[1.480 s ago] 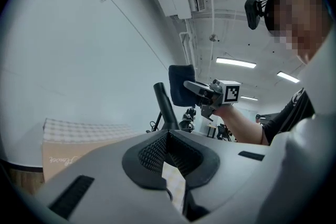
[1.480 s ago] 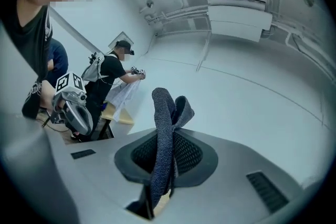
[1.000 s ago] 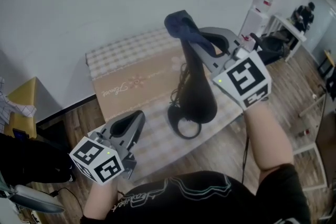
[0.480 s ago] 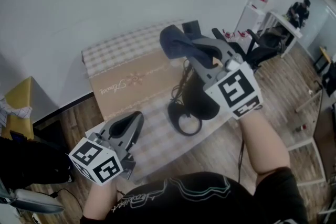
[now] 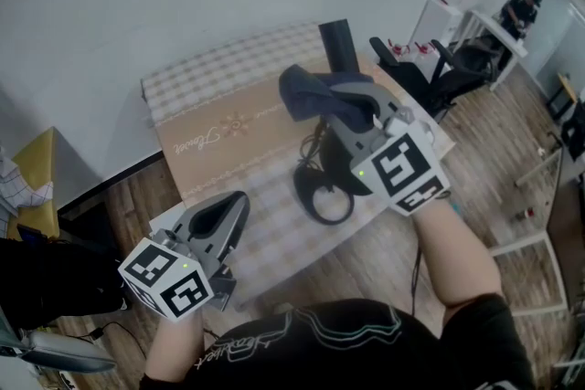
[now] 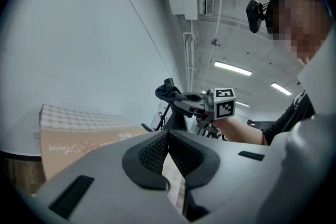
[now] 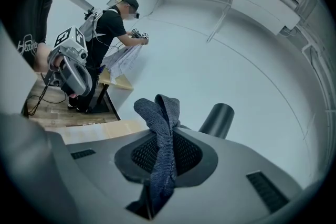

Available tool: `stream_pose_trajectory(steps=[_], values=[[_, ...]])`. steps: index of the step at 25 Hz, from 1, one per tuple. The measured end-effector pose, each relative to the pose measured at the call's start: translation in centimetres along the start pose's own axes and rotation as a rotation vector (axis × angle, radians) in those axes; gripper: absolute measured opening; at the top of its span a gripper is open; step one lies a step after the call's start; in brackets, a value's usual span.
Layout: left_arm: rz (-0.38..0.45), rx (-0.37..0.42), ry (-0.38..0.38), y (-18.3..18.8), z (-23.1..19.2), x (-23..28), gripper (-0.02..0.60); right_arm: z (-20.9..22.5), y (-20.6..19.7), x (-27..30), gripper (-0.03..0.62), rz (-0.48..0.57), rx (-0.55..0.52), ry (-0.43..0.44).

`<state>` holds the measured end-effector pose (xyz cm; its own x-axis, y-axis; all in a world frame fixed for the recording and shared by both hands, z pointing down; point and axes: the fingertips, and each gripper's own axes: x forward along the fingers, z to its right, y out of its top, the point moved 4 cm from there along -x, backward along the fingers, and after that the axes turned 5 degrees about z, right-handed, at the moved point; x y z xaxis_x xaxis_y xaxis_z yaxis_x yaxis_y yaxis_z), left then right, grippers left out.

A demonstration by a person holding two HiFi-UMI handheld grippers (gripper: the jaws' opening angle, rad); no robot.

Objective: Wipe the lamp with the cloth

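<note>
- Grey plastic right gripper (image 5: 343,112): its jaws are pressed onto the dark blue-grey knit cloth (image 5: 302,89), pinching a fold that bunches above the tips and hangs down between the pads, as the right gripper view shows.
- Left gripper (image 5: 224,216): jaws pressed together with nothing between them, idle at the lower left of the head view, well apart from the lamp.
- Lamp (image 5: 337,44): black, standing on the checked table (image 5: 210,87) at centre frame. Its cylindrical head shows at upper centre and its ring base (image 5: 324,196) lies below the right gripper.
- Change over the last second: the right gripper has carried the cloth down from the top of the frame toward centre. The lamp head, previously behind the cloth, is now exposed above it.
- Unchanged: the left gripper has kept its place and closure.
- Judgement: a wiping stroke appears under way, running from the head down the stem. The stem and base still need passes.
- Contact between cloth and lamp cannot be confirmed, since the gripper covers the stem.
</note>
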<state>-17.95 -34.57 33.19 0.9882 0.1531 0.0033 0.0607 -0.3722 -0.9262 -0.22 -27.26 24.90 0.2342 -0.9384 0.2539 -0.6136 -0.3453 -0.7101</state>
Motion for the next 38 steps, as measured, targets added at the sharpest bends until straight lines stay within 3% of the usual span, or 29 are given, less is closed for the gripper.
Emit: stream_pose_trajectory(steps=[14,22,33,38], values=[[-0.01,-0.011,0.003,-1.6,1.5,-0.6,0.001,-4.6,-2.6,-0.6,0.051,-0.073,-0.031,0.015],[-0.006,-0.008,0.033,-1.8,2.4,-1.4,0.001,-7.6,-3.9,-1.0,0.051,-0.111,-0.065,0.079],[-0.032,-0.03,0.058,-3.5,5.6,-2.1,0.002,-11.5,-6.0,-3.1,0.051,-0.111,0.074,0.208],[-0.039,-0.033,0.069,-4.5,7.5,-2.6,0.002,-13.3,-7.3,-4.7,0.051,-0.109,0.231,0.292]])
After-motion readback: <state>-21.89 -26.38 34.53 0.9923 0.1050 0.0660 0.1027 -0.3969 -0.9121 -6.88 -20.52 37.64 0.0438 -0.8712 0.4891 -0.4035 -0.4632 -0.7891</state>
